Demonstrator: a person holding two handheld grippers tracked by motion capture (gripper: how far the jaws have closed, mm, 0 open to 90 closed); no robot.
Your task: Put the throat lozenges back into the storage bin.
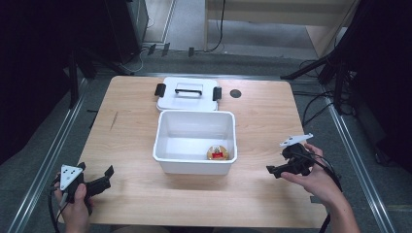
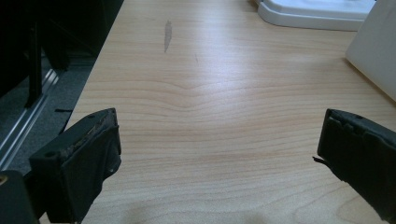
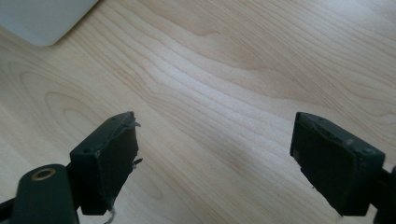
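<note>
Light wooden surface (image 1: pixel 131 145), white open bin (image 1: pixel 195 165) standing at its middle, white lid (image 1: pixel 187 99) with black handle lying flat just behind the bin, small dark round spot (image 1: pixel 235 93) right of the lid

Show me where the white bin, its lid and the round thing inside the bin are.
white bin (image 1: pixel 194 166): high view, near outer wall.
lid (image 1: pixel 187 99): high view, flat top below the handle.
round thing (image 1: pixel 218 153): high view, its red and gold top.

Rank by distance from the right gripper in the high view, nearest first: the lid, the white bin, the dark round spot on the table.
From the right gripper:
1. white bin, mid-table, just to its left.
2. dark round spot, far edge of the table.
3. lid, lying flat behind the bin, far side.
</note>
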